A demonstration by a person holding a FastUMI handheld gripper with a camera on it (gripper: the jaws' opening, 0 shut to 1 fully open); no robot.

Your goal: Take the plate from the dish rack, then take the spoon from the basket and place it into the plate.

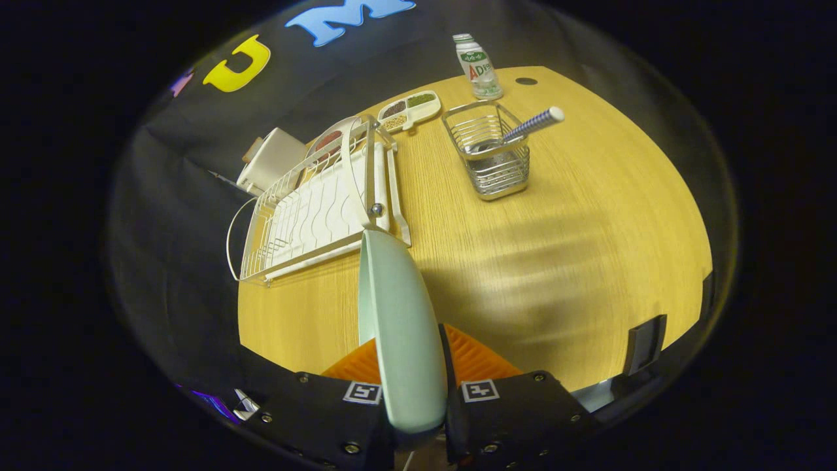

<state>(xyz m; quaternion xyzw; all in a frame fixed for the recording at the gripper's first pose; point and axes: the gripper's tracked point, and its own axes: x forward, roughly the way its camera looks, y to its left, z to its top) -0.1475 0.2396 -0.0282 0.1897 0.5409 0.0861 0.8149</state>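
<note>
A pale green plate stands on edge between my two fingers, and my gripper is shut on its rim, holding it above the wooden table. Beyond the plate's top edge sits the white wire dish rack, with another dish standing at its far end. To the right of the rack is a metal wire basket. In it leans the spoon, its blue-and-white checked handle pointing up and to the right, its bowl down inside the basket.
A divided white tray with seeds lies beyond the rack. A small white bottle stands at the table's far edge, near a dark round hole. A white box sits behind the rack.
</note>
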